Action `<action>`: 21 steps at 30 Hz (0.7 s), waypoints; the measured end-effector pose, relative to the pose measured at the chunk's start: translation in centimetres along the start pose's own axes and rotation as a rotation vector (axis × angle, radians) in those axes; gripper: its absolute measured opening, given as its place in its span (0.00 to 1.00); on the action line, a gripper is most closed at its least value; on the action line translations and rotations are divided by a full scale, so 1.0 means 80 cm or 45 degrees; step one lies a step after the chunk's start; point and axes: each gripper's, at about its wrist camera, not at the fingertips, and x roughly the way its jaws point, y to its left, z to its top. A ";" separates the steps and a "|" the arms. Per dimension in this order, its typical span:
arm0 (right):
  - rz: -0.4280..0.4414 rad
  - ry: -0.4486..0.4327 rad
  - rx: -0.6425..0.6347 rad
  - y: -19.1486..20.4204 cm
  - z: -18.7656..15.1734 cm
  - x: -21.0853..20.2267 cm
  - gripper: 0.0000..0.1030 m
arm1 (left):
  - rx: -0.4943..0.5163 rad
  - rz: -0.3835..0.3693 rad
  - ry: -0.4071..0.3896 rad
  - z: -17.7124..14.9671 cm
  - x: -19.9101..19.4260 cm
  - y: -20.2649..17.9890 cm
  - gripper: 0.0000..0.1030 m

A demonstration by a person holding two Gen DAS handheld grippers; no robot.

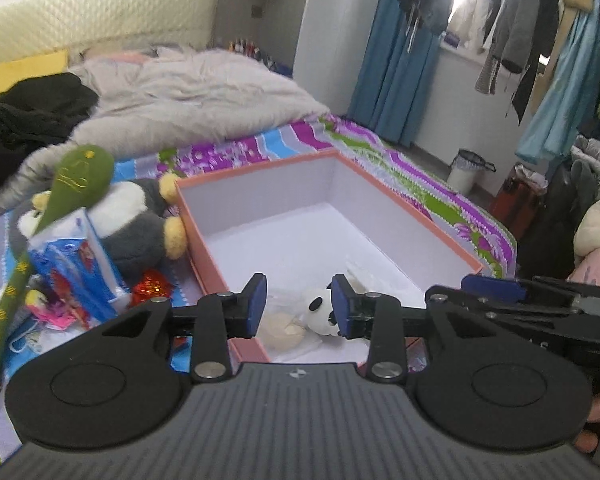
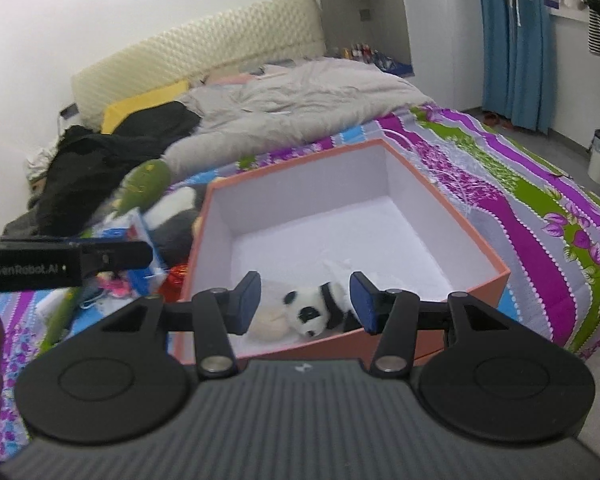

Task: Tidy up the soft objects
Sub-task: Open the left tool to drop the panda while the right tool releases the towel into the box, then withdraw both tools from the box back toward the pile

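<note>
Right now both grippers hang over the near end of the orange box [image 1: 400,216], which sits open on the bed [image 2: 540,200], and neither one holds anything: the left gripper [image 1: 298,306] has its blue pads apart with only air between them, and the right gripper [image 2: 306,302] likewise stands parted and empty. A small panda plush [image 2: 310,312] already lies inside the box at its near wall, beside a pale cream soft piece [image 2: 266,324]. The remaining soft things look to be piled on the bedspread just left of the box: a grey and white penguin plush [image 1: 140,224] touching the box's side, a long green plush [image 1: 76,188] leaning over it, and a blue and white packet [image 1: 80,268] in front. The step in hand, as I judge it, is going back to that pile for the next item. To do it well, I would send the left gripper, being nearer, over the box rim and not through it, open the pads wider for the fat penguin, and pinch its body instead of a loose foot so it does not swing. The green plush leans on it and may topple, so lifting that one first seems safer.
</note>
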 end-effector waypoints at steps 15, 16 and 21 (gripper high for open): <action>0.086 -0.012 -0.024 0.058 -0.054 -0.051 0.51 | -0.158 0.020 -0.099 -0.081 -0.113 0.038 0.40; 0.092 -0.008 -0.029 0.062 -0.058 -0.053 0.51 | -0.165 0.028 -0.099 -0.086 -0.118 0.040 0.40; 0.110 0.008 -0.059 0.082 -0.073 -0.063 0.51 | -0.209 0.040 -0.112 -0.111 -0.143 0.048 0.40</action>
